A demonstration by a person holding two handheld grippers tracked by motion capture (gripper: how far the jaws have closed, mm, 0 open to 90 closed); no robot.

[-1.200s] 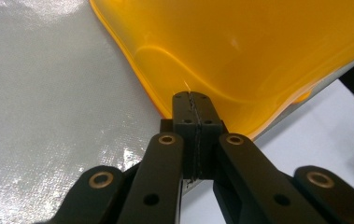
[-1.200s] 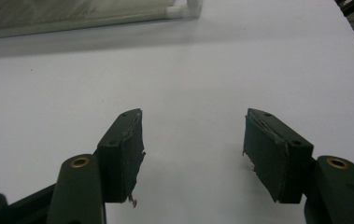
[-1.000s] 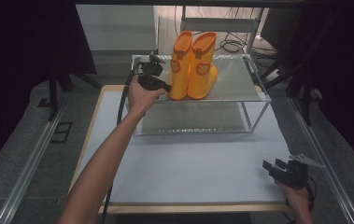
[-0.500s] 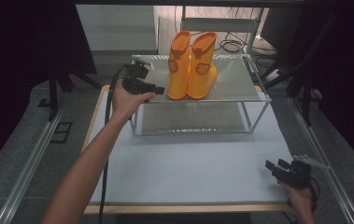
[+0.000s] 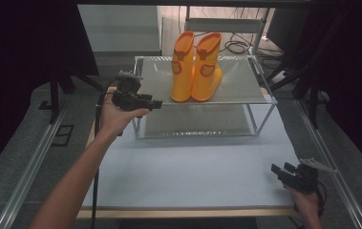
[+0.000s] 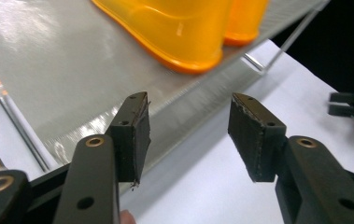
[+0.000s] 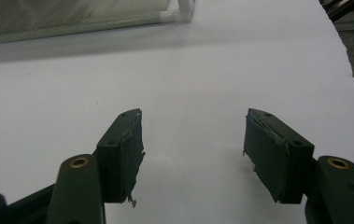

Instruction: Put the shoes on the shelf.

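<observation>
Dark curtains surround our bench; a pale blue-white table top (image 5: 188, 171) carries a two-tier rack (image 5: 260, 101) with frosted shelves at its far half. On the upper shelf stands the pair of orange boots (image 5: 195, 67), upright, side by side and touching, toes turned toward 5 o'clock in the high view.

We hold the left gripper (image 5: 155, 103) just off the rack's near-left corner. Its jaws have just been opening and now stand released, with nothing between them; in the left gripper view the pads (image 6: 135, 135) frame the shelf edge. From these tongs the boots lie at about 2 o'clock, near but apart. Each boot's long axis is vertical, sole flat on the shelf.

The right gripper (image 5: 276, 170) rests at the table's near-right corner, jaws spread and empty over bare table in the right gripper view (image 7: 191, 149). It is well apart from the boots, so the left hand is clearly the nearer.

We judge the governing edges to be the shelf's front rim and left corner post. Open room lies above the shelf and left of the boots; the table in front of the rack is free.
</observation>
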